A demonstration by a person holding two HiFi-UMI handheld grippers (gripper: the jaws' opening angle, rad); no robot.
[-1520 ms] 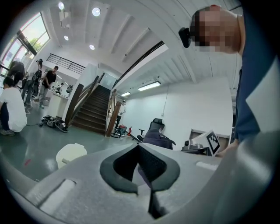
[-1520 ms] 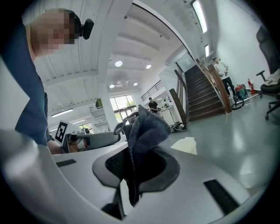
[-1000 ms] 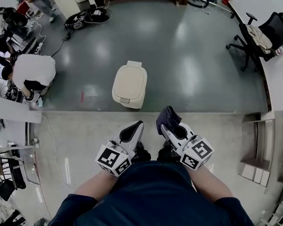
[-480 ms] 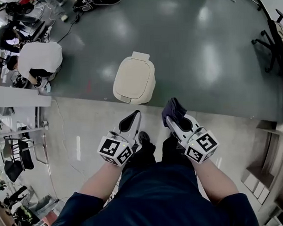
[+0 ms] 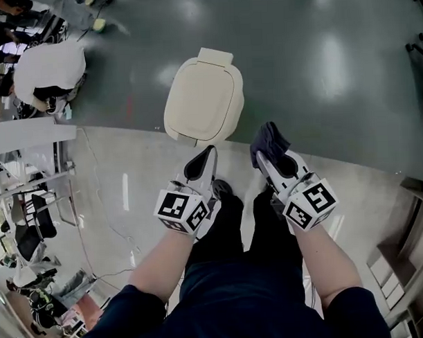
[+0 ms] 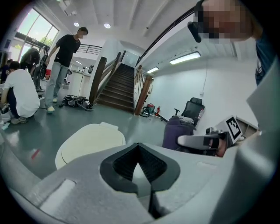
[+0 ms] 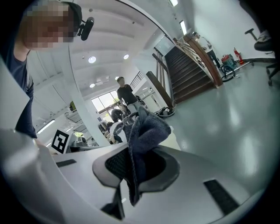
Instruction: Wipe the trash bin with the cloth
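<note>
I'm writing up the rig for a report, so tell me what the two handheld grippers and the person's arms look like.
Both the left gripper and right gripper have pale grey shells tapering to a point, with dark ribbed pads inside. Each carries a white cube of black square markers at its rear. The person wears dark navy short sleeves.

Trash bin (image 5: pixel 203 99): cream plastic. The lid is smooth with a soft satin sheen.

Cloth (image 5: pixel 269 140): dark textile, matt, with a fuzzy napped surface and soft folds.

Left gripper (image 5: pixel 209 152) and right gripper (image 5: pixel 264 158): pale grey plastic shells, smooth with a matt finish. Their inner pads (image 6: pixel 127 164) are dark, finely ribbed and rubber-like.

Marker cubes (image 5: pixel 180 213): flat matt faces printed in black and white.

Far floor (image 5: pixel 319 71): dark grey-green, glossy, mirroring the ceiling lights in bright patches.

Near floor strip (image 5: pixel 122 182): pale, polished, faintly speckled and lightly reflective.
</note>
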